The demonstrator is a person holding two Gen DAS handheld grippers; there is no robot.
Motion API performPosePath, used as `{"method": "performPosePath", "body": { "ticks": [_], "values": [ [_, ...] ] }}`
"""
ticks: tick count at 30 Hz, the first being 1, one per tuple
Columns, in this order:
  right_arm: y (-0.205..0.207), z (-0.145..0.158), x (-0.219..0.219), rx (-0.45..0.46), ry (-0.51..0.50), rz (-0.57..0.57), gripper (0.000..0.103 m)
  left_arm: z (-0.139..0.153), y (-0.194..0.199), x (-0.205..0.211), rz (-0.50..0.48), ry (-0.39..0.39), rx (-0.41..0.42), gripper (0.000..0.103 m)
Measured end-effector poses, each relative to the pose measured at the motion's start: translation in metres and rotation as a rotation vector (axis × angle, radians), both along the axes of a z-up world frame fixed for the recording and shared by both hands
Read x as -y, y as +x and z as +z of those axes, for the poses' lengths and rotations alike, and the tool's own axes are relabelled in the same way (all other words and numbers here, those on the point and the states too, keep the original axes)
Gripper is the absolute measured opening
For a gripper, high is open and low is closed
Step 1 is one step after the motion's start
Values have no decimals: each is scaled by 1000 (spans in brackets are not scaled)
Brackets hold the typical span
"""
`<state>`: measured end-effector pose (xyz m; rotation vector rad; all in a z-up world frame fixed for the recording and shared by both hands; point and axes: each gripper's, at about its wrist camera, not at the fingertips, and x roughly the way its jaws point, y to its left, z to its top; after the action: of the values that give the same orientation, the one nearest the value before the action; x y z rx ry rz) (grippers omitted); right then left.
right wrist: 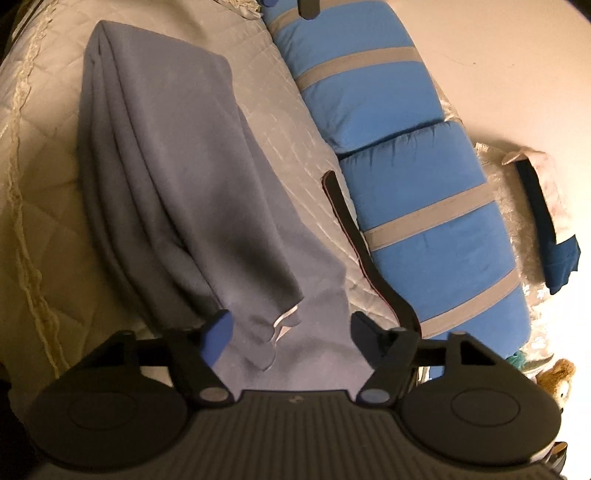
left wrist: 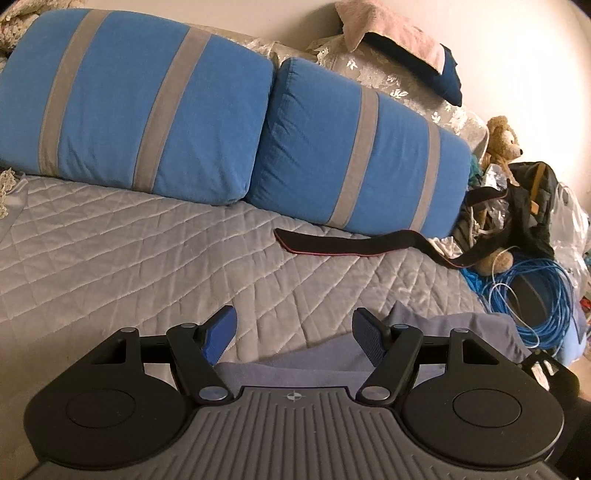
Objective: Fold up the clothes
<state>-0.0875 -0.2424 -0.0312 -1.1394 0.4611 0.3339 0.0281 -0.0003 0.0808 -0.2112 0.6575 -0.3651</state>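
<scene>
Both grippers hang over a quilted bed cover [left wrist: 147,251] with their jaws spread and nothing between them. The left gripper [left wrist: 293,332] shows two fingers, one blue pad [left wrist: 221,334] on its left, and it touches nothing. Just below and to its right lies an edge of the one grey-blue garment [left wrist: 314,358]. The right gripper [right wrist: 288,336] also shows two parted fingers, poised above that same garment [right wrist: 166,155], which lies as a long folded bundle across the cover, several layered edges along its left side and a loose corner with a pale lining near the fingertips.

Further off, one black strap [left wrist: 347,245] with a red edge lies flat on the cover, just beside the cushions. Two blue cushions [left wrist: 140,103] with grey bands lean side by side at the back, touching each other. Past them to the right sit one teddy bear [left wrist: 502,140], one coil of blue cable [left wrist: 535,295] and one dark blue pillow [left wrist: 447,77] under a pink cloth [left wrist: 391,33].
</scene>
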Motion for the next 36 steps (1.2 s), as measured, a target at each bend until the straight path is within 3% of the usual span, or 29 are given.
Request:
{"method": "performPosePath", "body": {
  "ticks": [3,9,13,18,20,21,22,28,33,34,36],
  "values": [
    [-2,-4,-2,16,-58,24,77,0,-1,-1,-1,-12,-3,68],
    [-2,-31,-12,73,-297,118,62,-2,1,-2,1,-24,-21,68],
    [-5,-46,-15,49,-433,189,55,-3,1,-1,-3,-23,-24,68],
    [-10,-49,-17,1,-479,254,53,-4,1,-1,-6,-25,-31,68],
    [-9,-52,-17,-30,-490,271,22,-5,1,0,-9,-25,-33,68],
    [-9,-50,-16,-38,-492,276,15,-5,1,1,-10,-24,-34,68],
    [-10,-47,-15,-41,-493,280,2,-5,2,1,-12,-23,-36,68],
    [-17,-31,-8,-61,-503,299,0,-2,0,3,-20,-27,-32,68],
    [-23,-37,-6,-93,-499,298,2,-3,1,3,-21,-34,-43,68],
    [-23,-39,-7,-99,-495,299,17,-3,1,3,-21,-35,-43,68],
    [-18,-29,-9,-97,-430,266,31,-3,0,2,-22,-37,-43,68]
  ]
}}
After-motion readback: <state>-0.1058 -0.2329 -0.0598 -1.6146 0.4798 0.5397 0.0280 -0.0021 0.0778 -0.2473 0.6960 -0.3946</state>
